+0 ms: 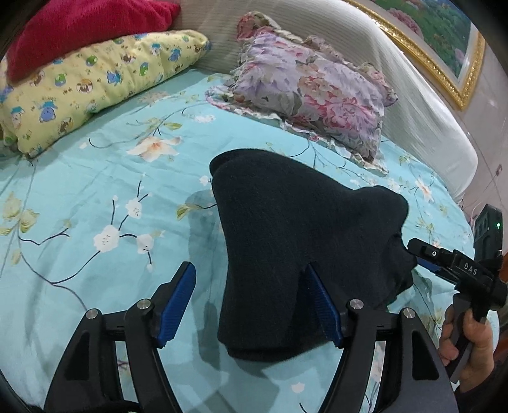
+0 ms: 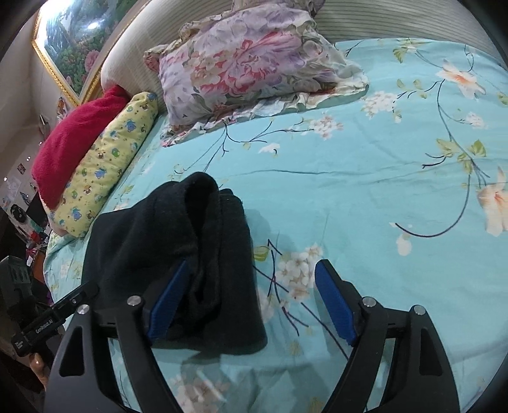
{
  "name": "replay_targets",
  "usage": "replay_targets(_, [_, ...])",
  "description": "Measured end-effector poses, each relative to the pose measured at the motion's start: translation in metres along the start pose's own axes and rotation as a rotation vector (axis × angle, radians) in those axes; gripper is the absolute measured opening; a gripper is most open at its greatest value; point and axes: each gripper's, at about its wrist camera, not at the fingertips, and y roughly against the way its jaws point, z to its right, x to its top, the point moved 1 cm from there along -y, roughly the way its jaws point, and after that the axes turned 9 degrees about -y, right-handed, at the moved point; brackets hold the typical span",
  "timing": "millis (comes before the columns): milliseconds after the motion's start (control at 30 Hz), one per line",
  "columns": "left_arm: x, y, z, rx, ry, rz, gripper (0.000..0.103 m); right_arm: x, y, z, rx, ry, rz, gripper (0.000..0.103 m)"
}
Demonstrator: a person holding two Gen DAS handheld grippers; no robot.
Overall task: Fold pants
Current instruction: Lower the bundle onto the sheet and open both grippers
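The black pants (image 1: 295,241) are bunched in a folded heap on the turquoise flowered bedsheet (image 1: 95,190). My left gripper (image 1: 250,301) is open, its right finger (image 1: 324,305) touching the heap's near edge, its left finger over bare sheet. In the right wrist view the pants (image 2: 177,247) lie at the lower left. My right gripper (image 2: 250,301) is open, its left finger (image 2: 168,301) resting on the heap and its right finger over the sheet. The right gripper also shows in the left wrist view (image 1: 422,254), at the heap's right edge.
A yellow cartoon-print pillow (image 1: 95,85) and a red blanket (image 1: 82,28) lie at the back left. A floral pillow (image 1: 311,95) leans on the striped headboard (image 1: 397,79). A gold-framed picture (image 1: 444,41) hangs behind. The bed edge (image 1: 466,206) is at right.
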Motion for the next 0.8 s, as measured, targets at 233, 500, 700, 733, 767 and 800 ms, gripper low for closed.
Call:
replay_targets(233, [-0.009,0.011,0.018,0.029,-0.086,0.000,0.074,-0.011,0.017,-0.023,0.030,0.095,0.009,0.082])
replay_targets(500, [-0.017,0.023,0.029,0.038,-0.149,0.009,0.078,-0.029,0.032,-0.053,0.078,0.243,0.001,0.087])
replay_targets(700, [-0.021,0.028,0.031,0.063,-0.179,0.017,0.079,-0.041,0.036,-0.066,0.080,0.350,-0.001,0.089])
replay_targets(733, [-0.023,0.029,0.032,0.069,-0.186,0.020,0.079,-0.044,0.036,-0.067,0.082,0.364,-0.005,0.090])
replay_targets(767, [-0.024,0.029,0.032,0.074,-0.194,0.022,0.080,-0.046,0.036,-0.068,0.082,0.375,-0.006,0.092])
replay_targets(800, [-0.025,0.030,0.033,0.080,-0.203,0.024,0.080,-0.048,0.036,-0.069,0.081,0.390,-0.009,0.093])
